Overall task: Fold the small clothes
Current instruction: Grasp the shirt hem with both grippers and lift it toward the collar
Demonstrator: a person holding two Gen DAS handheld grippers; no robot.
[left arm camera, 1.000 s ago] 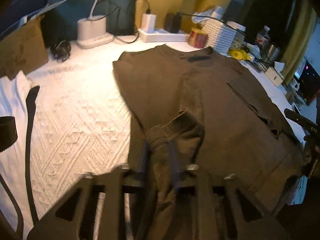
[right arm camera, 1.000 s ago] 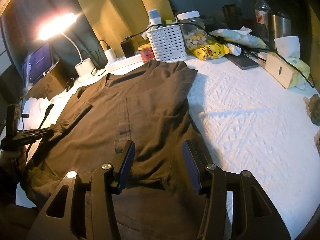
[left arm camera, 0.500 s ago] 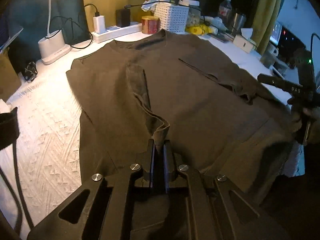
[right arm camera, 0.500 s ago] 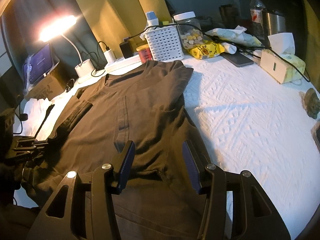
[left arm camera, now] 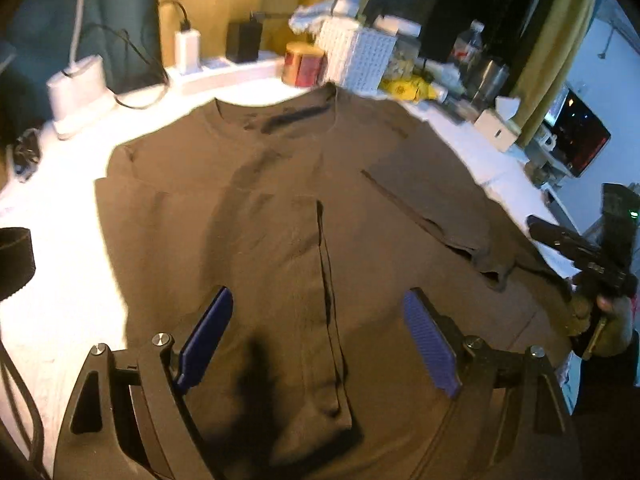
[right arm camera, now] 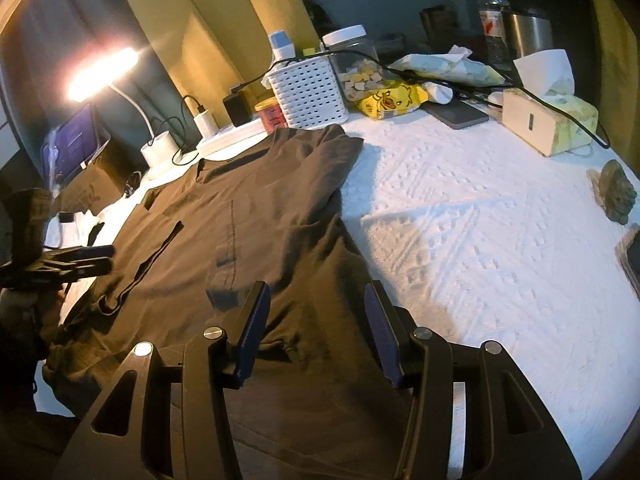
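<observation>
Shirt first: from the left wrist view the dark brown T-shirt [left arm camera: 280,208] lies flat on the white textured cloth [left arm camera: 60,280], collar toward the clutter at the back, with both sleeves turned in over the body. The left gripper [left arm camera: 316,340] hangs above the left sleeve [left arm camera: 312,288], its blue pads [left arm camera: 208,332] spread wide after just springing apart, nothing between them but air above the laid fabric. From the right wrist view the right gripper [right arm camera: 316,320] hovers over the hem end of the shirt with its jaws parted and gripping nothing, while the right-hand sleeve [right arm camera: 226,240] lies flat on the chest. A white basket [right arm camera: 308,92] and a tissue box [right arm camera: 548,120] sit beyond. By my reckoning the sleeves are done; the sides and the lengthwise fold remain.
</observation>
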